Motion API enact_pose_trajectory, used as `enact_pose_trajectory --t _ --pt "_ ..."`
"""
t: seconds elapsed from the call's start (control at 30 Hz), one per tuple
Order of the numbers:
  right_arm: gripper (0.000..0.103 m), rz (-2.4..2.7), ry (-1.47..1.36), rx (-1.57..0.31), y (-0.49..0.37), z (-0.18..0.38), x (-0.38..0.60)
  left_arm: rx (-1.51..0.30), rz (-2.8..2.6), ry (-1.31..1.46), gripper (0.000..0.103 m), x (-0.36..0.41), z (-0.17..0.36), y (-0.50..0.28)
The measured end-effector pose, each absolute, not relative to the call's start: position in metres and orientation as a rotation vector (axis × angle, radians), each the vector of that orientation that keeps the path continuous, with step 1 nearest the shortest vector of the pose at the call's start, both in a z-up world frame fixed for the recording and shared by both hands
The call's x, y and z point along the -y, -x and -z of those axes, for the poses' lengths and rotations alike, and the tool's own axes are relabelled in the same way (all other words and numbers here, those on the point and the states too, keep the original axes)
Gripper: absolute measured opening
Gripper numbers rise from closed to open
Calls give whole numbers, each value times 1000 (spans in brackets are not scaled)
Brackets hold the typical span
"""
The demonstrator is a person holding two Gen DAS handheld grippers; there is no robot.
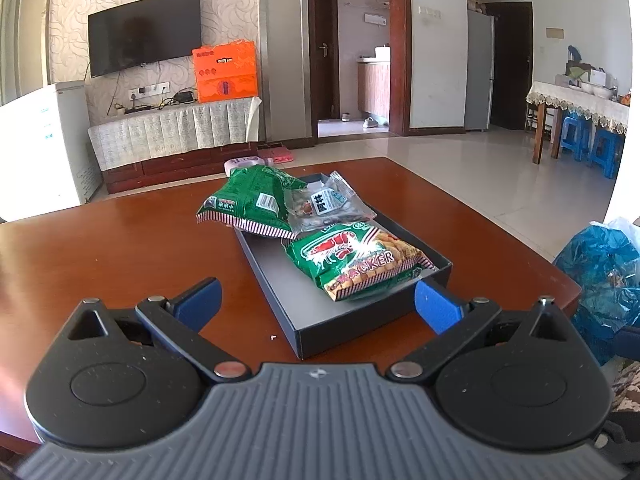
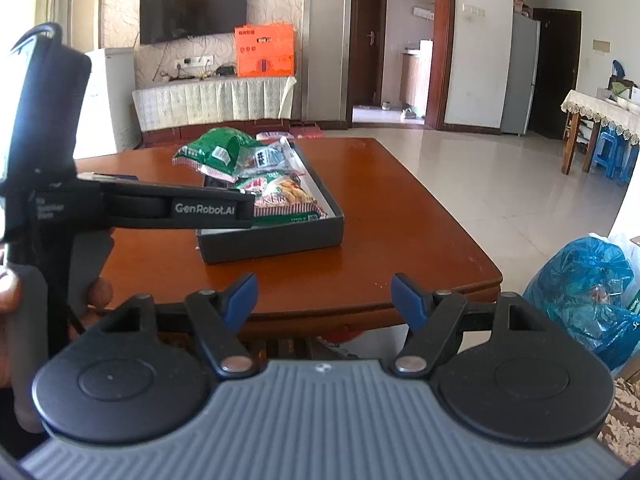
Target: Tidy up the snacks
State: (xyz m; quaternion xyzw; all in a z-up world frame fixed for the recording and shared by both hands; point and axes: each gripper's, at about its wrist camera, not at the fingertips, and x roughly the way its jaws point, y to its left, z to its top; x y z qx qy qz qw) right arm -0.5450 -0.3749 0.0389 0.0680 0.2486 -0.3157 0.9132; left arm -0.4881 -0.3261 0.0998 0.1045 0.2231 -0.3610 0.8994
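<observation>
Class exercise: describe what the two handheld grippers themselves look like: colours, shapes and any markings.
Both match: the left gripper and right gripper each have two blue finger pads on black linkage arms with silver pivot pins, two round black discs and a grey ribbed body between them. From the right wrist view, the left gripper's black side reads "GenRobot.AI" in white.

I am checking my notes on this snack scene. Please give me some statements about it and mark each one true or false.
1. Both grippers, left and right, are open and empty. True.
2. The cracker bag lies on the bare table. False: it lies in the tray.
3. The clear packet lies between the two green bags. True.
4. The far green bag sits fully inside the tray. False: it hangs over the tray's left edge.
</observation>
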Motion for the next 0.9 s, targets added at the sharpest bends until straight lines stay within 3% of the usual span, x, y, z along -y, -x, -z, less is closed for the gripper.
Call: enact_pose_trajectory --t 0.9 --pt "75 627 -154 -567 539 -39 389 -498 760 -243 103 336 -86 485"
